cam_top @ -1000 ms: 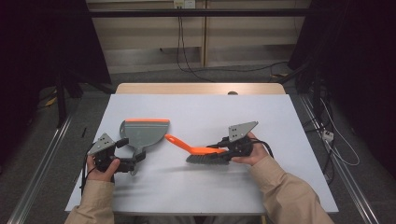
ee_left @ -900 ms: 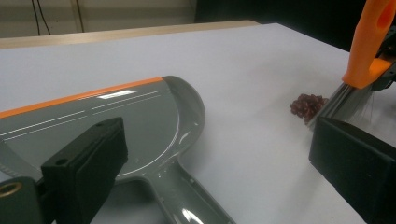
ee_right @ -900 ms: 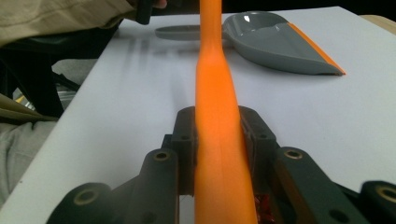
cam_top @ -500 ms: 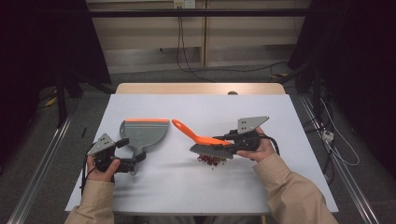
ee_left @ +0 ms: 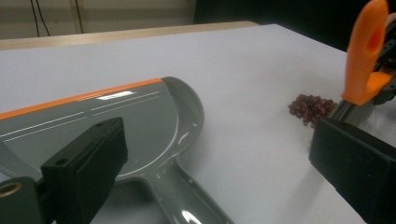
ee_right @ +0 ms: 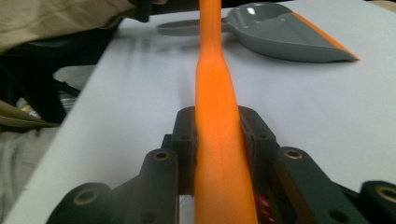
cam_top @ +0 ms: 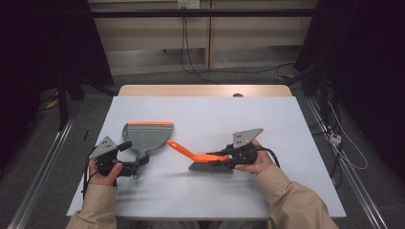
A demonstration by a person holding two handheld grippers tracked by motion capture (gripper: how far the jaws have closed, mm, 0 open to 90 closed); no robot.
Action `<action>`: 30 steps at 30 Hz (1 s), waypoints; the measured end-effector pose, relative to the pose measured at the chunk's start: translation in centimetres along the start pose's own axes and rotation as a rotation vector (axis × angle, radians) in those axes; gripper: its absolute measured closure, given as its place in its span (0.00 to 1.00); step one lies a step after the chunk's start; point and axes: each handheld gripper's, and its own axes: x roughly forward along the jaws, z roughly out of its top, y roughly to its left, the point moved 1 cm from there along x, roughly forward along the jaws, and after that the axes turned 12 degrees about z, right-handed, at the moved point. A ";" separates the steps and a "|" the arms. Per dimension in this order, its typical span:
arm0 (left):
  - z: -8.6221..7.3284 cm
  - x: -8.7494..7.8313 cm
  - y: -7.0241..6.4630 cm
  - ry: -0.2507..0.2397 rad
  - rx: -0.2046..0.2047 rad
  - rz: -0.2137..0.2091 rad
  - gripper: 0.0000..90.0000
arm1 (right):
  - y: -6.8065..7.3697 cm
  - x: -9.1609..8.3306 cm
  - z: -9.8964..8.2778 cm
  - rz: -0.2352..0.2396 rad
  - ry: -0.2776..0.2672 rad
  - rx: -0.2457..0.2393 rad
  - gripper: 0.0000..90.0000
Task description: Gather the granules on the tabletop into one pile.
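A grey dustpan point(cam_top: 145, 136) with an orange lip lies flat on the white table point(cam_top: 215, 109), its handle pointing toward my left gripper point(cam_top: 138, 166). In the left gripper view the jaws of the left gripper point(ee_left: 222, 140) stand wide apart on either side of the dustpan point(ee_left: 116, 121) handle, not pressing it. My right gripper point(cam_top: 224, 160) is shut on the orange handle of a brush point(cam_top: 196, 153), whose bristles rest on the table. A small heap of dark red beans point(ee_left: 310, 106) lies right at the bristles. The brush handle point(ee_right: 219, 93) runs away between the right gripper's point(ee_right: 219, 140) pads toward the dustpan point(ee_right: 280, 28).
A wooden strip point(cam_top: 205, 90) borders the table's far edge. Cables point(cam_top: 191, 57) and a low wall lie beyond it, and rails run along the floor on both sides. The person's sleeve point(ee_right: 56, 18) shows at the table's near edge.
Half a second ago the brush was lifted up and to the right, baring the beans. It has come back down to the left onto them. The left gripper stayed put.
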 end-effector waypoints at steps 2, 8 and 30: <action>0.0 0.0 0.0 0.000 0.001 -0.001 0.05 | -0.3 -0.2 -0.1 -0.011 -0.009 0.010 0.79; 0.0 0.1 0.0 0.002 0.003 -0.001 0.05 | -0.5 -0.6 0.4 -0.054 -0.045 0.003 0.79; 0.0 0.0 -0.2 0.005 0.005 -0.009 0.05 | 2.3 -3.1 -0.4 -0.803 -0.133 0.227 0.79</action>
